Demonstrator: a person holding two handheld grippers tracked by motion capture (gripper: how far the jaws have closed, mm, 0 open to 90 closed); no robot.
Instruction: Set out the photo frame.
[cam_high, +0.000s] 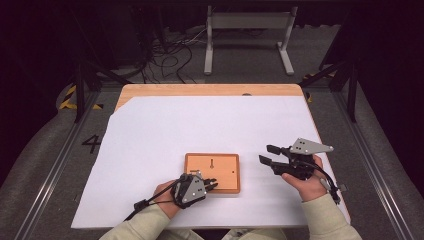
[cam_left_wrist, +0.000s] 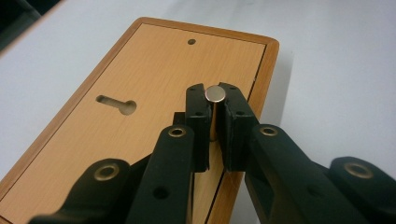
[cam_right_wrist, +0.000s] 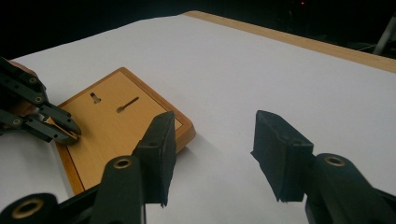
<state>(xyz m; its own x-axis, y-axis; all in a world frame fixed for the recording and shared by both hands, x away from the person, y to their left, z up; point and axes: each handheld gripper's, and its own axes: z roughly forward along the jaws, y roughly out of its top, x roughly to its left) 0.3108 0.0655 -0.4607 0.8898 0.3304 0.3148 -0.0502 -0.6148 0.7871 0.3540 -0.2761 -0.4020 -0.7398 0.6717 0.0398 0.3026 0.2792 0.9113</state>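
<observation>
A flat wooden board (cam_high: 220, 165) with a raised rim lies on the white sheet near the front middle. Its face has a keyhole slot (cam_left_wrist: 116, 103) and a small round hole (cam_left_wrist: 191, 41). My left gripper (cam_high: 214, 184) sits at the board's near right corner. In the left gripper view it (cam_left_wrist: 215, 91) is shut on a small upright metal pin (cam_left_wrist: 214, 119) held over the board's edge. My right gripper (cam_high: 264, 153) hovers to the right of the board, open, with nothing between its fingers. In the right gripper view the board (cam_right_wrist: 121, 126) lies left of the right gripper (cam_right_wrist: 212, 140).
A white paper sheet (cam_high: 200, 120) covers most of the wooden table (cam_high: 210, 90). A metal stand (cam_high: 247, 30) and loose cables (cam_high: 170, 55) lie on the floor beyond the far edge. Rails run along both sides of the table.
</observation>
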